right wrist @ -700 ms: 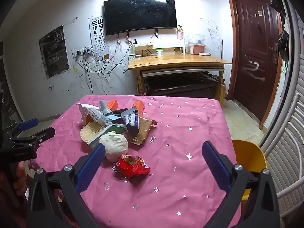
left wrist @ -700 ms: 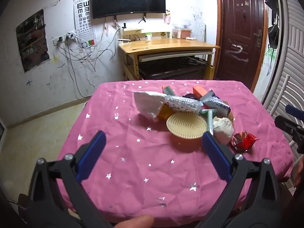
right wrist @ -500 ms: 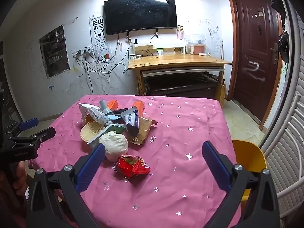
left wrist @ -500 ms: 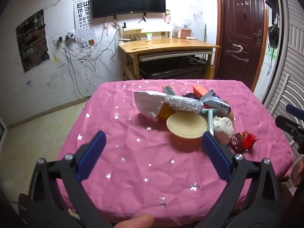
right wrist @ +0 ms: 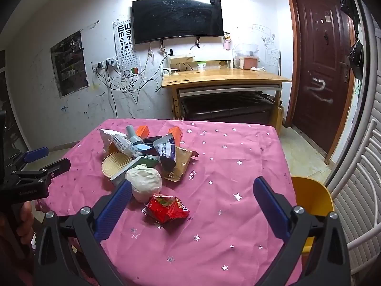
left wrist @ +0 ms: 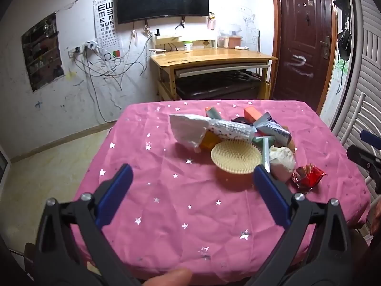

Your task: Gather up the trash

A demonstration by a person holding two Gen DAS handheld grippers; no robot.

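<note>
A pile of trash lies on the pink starred tablecloth (left wrist: 166,202) (right wrist: 238,166). It holds a crumpled white-silver wrapper (left wrist: 190,128) (right wrist: 114,139), a round beige brush (left wrist: 235,156) (right wrist: 115,163), a white paper ball (left wrist: 282,158) (right wrist: 144,182), a red snack wrapper (left wrist: 308,178) (right wrist: 167,208), a brown wrapper (right wrist: 179,166) and orange boxes (right wrist: 175,132). My left gripper (left wrist: 190,176) hovers open over the near table, empty. My right gripper (right wrist: 191,187) is open too, above the red wrapper, touching nothing.
A yellow chair (right wrist: 312,197) stands by the table's right side. A wooden desk (right wrist: 226,78) is against the back wall under a TV (right wrist: 177,17). A dark door (right wrist: 326,59) is at the right, white slatted shutters (right wrist: 366,178) nearer.
</note>
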